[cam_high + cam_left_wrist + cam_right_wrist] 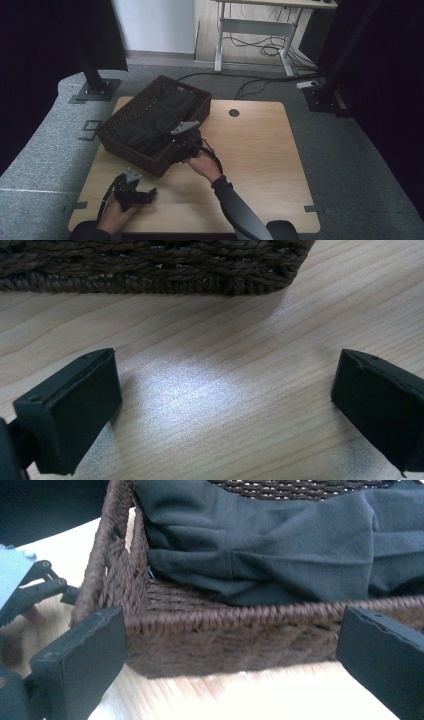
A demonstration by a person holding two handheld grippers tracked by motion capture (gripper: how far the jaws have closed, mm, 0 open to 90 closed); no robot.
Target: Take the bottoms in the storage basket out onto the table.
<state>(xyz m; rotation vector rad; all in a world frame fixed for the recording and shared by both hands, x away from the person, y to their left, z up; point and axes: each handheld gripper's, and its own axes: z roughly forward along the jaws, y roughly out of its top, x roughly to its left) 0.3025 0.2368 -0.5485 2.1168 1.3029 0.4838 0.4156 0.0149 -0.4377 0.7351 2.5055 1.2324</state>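
The left gripper point(148, 191) rests near the table's point(260, 165) front edge, its 2 jaws wide apart with nothing between them, just bare wood. Further in, the right gripper point(176, 150) is at the near wall of the basket point(131, 109), jaws also wide and holding nothing. The dark cloth point(280, 550) lies folded inside the basket, against that wall. To take it well, I think the right gripper should rise over the rim, go down on a thick fold and pinch several layers, while the left one steadies the basket
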